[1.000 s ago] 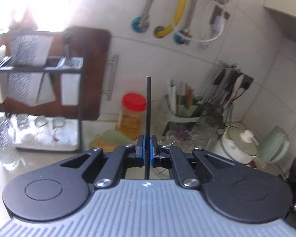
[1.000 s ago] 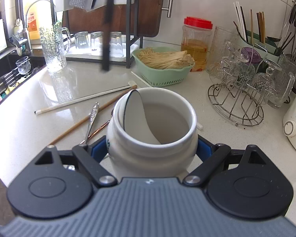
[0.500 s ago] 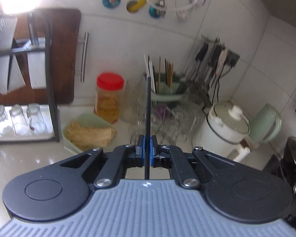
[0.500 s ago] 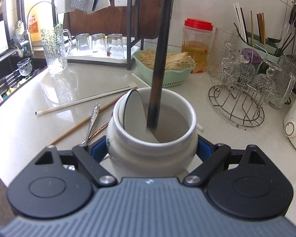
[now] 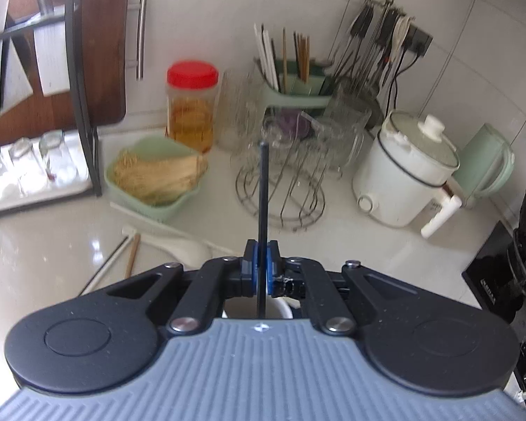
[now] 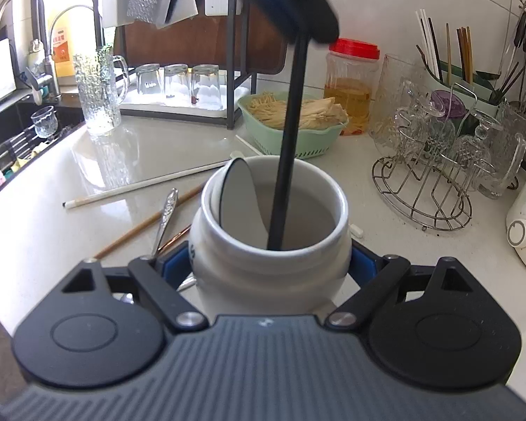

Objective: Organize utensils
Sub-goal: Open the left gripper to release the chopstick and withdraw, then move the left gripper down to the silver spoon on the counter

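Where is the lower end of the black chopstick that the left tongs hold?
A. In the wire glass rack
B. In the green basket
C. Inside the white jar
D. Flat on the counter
C: the black chopstick runs down past the rim into the white jar.

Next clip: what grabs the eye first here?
A black chopstick drops from the left gripper, whose fingers pinch it, into a white ceramic jar already holding a white spoon. The right gripper clamps that jar, with loose chopsticks on the counter to its left.
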`<action>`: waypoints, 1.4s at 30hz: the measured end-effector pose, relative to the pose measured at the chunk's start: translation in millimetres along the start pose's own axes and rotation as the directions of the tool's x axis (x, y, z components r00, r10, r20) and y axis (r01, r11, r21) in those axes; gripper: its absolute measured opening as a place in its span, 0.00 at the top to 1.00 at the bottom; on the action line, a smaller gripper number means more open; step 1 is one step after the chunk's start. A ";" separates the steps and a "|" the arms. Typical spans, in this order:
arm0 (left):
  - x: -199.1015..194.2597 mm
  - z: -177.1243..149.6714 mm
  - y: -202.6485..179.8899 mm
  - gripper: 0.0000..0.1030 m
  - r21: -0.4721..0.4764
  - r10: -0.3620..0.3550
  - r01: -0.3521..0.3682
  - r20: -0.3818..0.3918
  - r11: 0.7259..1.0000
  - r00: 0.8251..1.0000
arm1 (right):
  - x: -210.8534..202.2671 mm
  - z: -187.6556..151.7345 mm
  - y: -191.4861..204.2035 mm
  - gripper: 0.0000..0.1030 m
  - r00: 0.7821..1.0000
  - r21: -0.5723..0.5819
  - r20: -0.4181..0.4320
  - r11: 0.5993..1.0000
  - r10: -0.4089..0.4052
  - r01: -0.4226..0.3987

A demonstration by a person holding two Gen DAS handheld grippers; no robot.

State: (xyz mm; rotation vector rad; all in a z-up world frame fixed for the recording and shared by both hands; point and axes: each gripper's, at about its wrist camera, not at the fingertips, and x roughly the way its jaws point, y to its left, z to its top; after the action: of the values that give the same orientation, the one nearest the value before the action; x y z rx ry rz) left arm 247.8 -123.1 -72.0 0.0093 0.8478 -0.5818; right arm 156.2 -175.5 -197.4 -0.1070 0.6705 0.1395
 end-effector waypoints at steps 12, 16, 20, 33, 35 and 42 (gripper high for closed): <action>13.5 -13.0 -1.3 0.95 0.029 0.047 -0.046 -0.052 0.999 0.998 | 0.5 -1.4 -0.2 0.11 1.000 -0.003 0.014 1.000 0.002 -0.002; 10.9 -10.5 -0.9 0.94 0.015 0.051 -0.050 -0.052 0.999 0.997 | 0.5 -1.3 -0.3 0.11 1.000 -0.003 0.014 1.000 0.002 -0.002; 4.8 -6.7 2.5 0.85 -0.011 0.057 -0.057 -0.044 0.998 0.997 | 0.4 -1.3 -0.3 0.11 1.000 -0.003 0.014 1.000 0.002 -0.002; -36.7 -7.1 31.7 0.72 -0.084 0.127 -0.124 0.022 0.989 0.992 | -0.4 -0.6 0.1 0.11 1.000 0.000 0.017 1.000 0.001 -0.001; -40.5 -10.6 39.7 0.72 -0.102 0.143 -0.140 0.019 0.985 0.990 | -0.4 -0.6 0.3 0.11 1.000 0.002 0.016 1.000 -0.001 0.001; -46.9 -29.5 69.7 0.72 -0.170 0.180 -0.179 -0.010 0.969 0.984 | -0.7 -1.4 0.7 0.11 1.000 0.004 0.015 1.000 -0.003 0.003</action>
State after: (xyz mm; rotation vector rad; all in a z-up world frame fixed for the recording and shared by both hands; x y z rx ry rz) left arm 236.8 -34.7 -73.8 -0.0709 0.8789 -0.3372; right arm 154.7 -175.1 -198.1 -0.1032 0.6559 0.1356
